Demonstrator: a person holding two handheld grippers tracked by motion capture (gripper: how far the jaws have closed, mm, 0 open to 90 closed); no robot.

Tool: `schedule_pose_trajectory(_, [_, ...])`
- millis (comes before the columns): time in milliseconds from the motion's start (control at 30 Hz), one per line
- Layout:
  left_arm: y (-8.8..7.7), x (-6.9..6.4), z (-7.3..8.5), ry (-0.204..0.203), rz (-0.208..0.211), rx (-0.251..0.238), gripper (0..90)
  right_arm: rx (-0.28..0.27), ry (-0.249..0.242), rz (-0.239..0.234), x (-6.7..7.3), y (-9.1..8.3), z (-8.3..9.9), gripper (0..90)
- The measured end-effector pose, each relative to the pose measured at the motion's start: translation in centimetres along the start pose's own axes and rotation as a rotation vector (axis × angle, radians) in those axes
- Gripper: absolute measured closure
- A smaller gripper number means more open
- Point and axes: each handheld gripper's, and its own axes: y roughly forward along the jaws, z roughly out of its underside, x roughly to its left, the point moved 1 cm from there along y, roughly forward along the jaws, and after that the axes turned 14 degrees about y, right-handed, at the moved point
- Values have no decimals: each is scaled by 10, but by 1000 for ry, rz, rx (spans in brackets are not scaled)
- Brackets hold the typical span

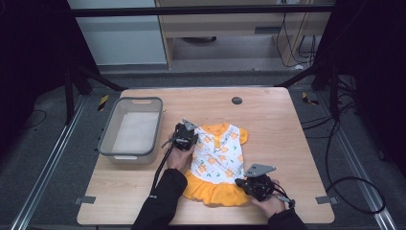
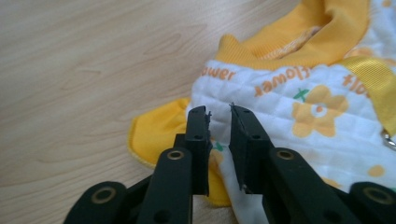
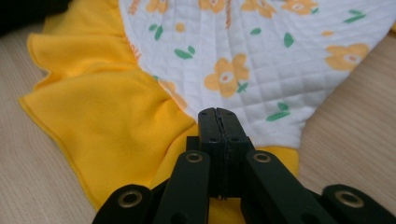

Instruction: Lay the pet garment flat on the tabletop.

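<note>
We keep the dress point(image 1: 218, 163) spread flat on the tabletop point(image 1: 277, 124) just right of the grey bin point(image 1: 131, 128), our right tool point(image 3: 218, 112) clamped on its orange hem to anchor it while our left tool point(image 2: 219, 114) stands slightly apart at the shoulder, pinching nothing.

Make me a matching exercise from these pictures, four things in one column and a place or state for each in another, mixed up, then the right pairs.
1. small white flower-print dress with orange frill
2. grey plastic tub
3. left gripper
4. right gripper

A. jaws shut on the dress's hem edge
B. lying flat at the middle of the wooden table
C. jaws slightly apart at the dress's sleeve
D. standing at the table's left side

Pairs: 1-B, 2-D, 3-C, 4-A
</note>
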Motion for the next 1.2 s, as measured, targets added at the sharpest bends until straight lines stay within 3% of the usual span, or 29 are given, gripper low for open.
schedule_pose_trajectory(167, [-33,6,-6,17,21,-63,675,-93,5,-11,-2,-14,-10,900])
schedule_pose_trajectory(200, [-33,6,-6,17,21,-63,668,-115,9,-7,-3,-16,-13,900])
schedule_pose_trajectory(233, [-49,5,-6,39,42,-81,664,-142,14,-1,-6,-20,-18,900])
schedule_pose_trajectory(267, [-54,4,-6,49,46,-83,666,-166,18,0,-8,-22,-21,900])
schedule_pose_trajectory(467, [-90,-10,2,107,105,-95,747,-252,55,10,-24,-29,-49,900])
schedule_pose_trajectory(600, [-106,-23,13,121,152,-108,827,-290,80,26,-38,-25,-72,900])
schedule_pose_trajectory(867, [-114,-52,34,130,244,-124,885,-320,132,34,-62,-6,-100,900])
schedule_pose_trajectory(1100, [-102,-67,45,153,280,-82,889,-306,173,47,-77,25,-112,900])
schedule_pose_trajectory(1200, [-94,-73,49,174,294,-52,887,-275,176,64,-83,44,-111,900])
